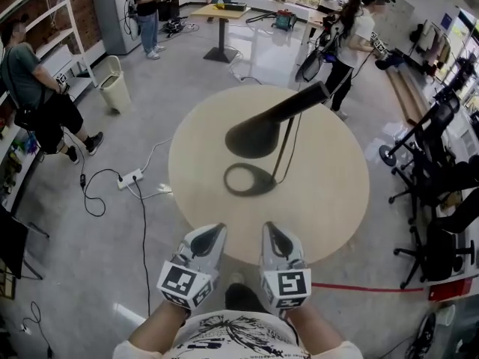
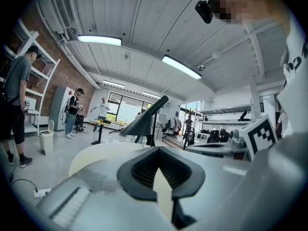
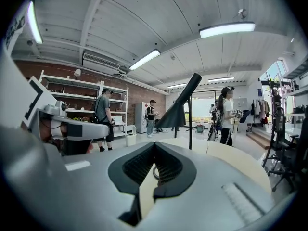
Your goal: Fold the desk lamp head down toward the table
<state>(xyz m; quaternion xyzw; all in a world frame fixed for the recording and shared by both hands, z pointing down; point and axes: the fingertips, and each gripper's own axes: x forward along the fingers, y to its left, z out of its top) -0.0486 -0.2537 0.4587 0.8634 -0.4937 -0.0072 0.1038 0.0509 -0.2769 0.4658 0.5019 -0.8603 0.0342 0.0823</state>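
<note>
Pale wood formed the round table [image 1: 337, 193], my landmark. Near its centre stood the black desk lamp [image 1: 262, 133], its cone head tilted up on an angled arm above its ring base [image 1: 249, 179]. At the table's near edge I held the left gripper [image 1: 215, 232] and right gripper [image 1: 272, 230] side by side, apart from the lamp, each with jaws closed on nothing.

The head camera is looking steeply down on the round table [image 1: 329, 200], catching the left gripper [image 1: 212, 236] and right gripper [image 1: 274, 234] close at its bottom edge. Each gripper camera is sitting low behind its own jaws, facing forward and upward across the tabletop toward the ceiling [image 2: 144, 28]. All three are sharing the lamp [image 1: 258, 133] and the table.
</note>
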